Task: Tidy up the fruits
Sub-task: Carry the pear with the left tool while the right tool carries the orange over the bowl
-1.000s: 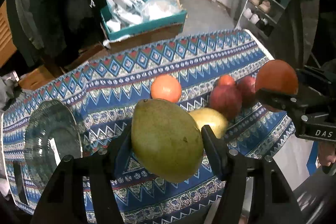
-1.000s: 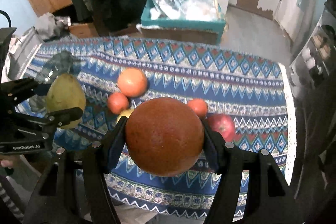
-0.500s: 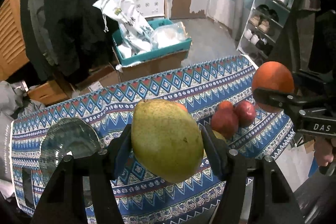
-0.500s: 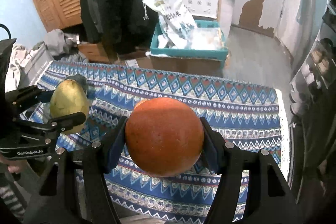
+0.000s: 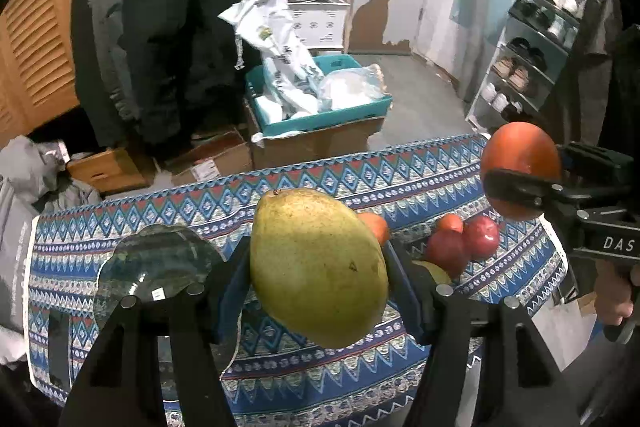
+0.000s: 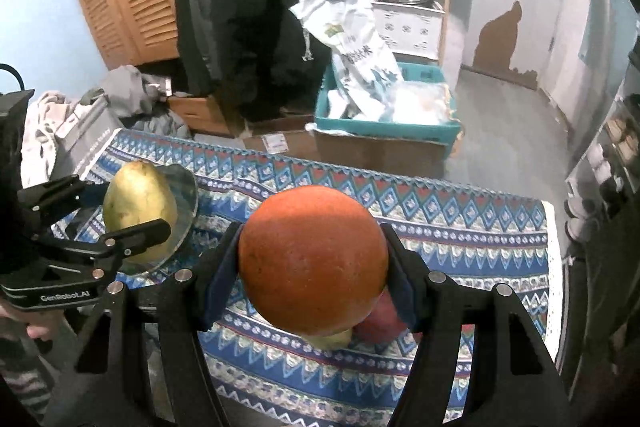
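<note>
My left gripper (image 5: 318,275) is shut on a large green mango (image 5: 316,263), held up above the patterned tablecloth (image 5: 320,183). My right gripper (image 6: 312,279) is shut on a big orange (image 6: 312,259); from the left wrist view the orange (image 5: 520,163) hangs at the right, above the table's edge. The right wrist view shows the mango (image 6: 138,211) at the left, over a clear glass plate (image 6: 186,211). On the cloth lie red apples (image 5: 480,239), a small orange fruit (image 5: 450,223) and a yellow fruit (image 5: 434,271), partly hidden behind my fingers.
The glass plate (image 5: 160,263) sits on the table's left part. Beyond the far edge stand a teal crate with white bags (image 5: 316,99) on cardboard boxes, dark coats, a wooden shelf and a shoe rack (image 5: 536,55). A person's hand (image 5: 612,291) grips the right handle.
Both grippers have risen and drawn back with their fruit. The table and the loose fruit now look lower and smaller, and more of the room shows behind.
</note>
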`<control>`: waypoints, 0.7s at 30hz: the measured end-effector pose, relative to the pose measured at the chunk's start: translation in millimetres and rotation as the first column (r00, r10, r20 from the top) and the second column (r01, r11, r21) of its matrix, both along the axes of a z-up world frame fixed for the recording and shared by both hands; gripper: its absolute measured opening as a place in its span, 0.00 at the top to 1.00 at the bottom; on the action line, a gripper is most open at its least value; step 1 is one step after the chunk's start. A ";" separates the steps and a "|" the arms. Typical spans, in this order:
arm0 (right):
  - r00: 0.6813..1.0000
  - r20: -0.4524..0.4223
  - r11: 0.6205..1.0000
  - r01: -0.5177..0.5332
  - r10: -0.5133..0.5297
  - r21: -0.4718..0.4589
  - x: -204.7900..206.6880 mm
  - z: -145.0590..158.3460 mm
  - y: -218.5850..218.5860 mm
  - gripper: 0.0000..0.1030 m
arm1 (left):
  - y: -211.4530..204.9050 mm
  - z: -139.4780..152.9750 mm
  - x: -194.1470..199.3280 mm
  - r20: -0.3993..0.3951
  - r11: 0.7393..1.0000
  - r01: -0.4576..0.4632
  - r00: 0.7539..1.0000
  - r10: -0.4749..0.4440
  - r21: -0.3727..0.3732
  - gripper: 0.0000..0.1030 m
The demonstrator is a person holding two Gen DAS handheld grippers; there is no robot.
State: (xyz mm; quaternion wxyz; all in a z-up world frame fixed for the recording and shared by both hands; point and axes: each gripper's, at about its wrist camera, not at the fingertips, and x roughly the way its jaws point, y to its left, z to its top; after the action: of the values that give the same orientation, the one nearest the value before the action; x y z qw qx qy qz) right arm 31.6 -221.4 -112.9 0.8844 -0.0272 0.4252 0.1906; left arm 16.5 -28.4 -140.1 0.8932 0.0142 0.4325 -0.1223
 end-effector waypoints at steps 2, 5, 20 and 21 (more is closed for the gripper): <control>1.000 0.000 1.000 -0.017 0.017 0.000 2.7 1.1 10.1 0.35 | 9.2 -0.3 1.0 0.000 1.000 -0.020 1.000 0.020 -0.004 0.36; 0.999 0.003 0.999 -0.043 0.043 -0.006 7.0 3.3 27.6 0.35 | 20.9 0.6 2.8 -0.001 0.999 -0.045 0.999 0.045 -0.011 0.36; 0.989 -0.033 0.990 -0.140 0.141 0.025 32.9 2.1 105.4 0.35 | 74.9 -5.9 2.6 -0.009 0.989 -0.146 0.989 0.146 -0.020 0.36; 0.989 -0.038 0.989 -0.145 0.146 0.028 35.2 1.2 109.6 0.35 | 80.7 -7.7 3.3 -0.013 0.987 -0.158 0.987 0.158 -0.022 0.36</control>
State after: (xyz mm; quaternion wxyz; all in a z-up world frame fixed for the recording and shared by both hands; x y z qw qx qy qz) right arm 66.8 -111.8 -111.7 0.8598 -0.0435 0.4371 0.2603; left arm 19.8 52.3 -147.8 0.8977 -0.0312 0.4360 -0.0561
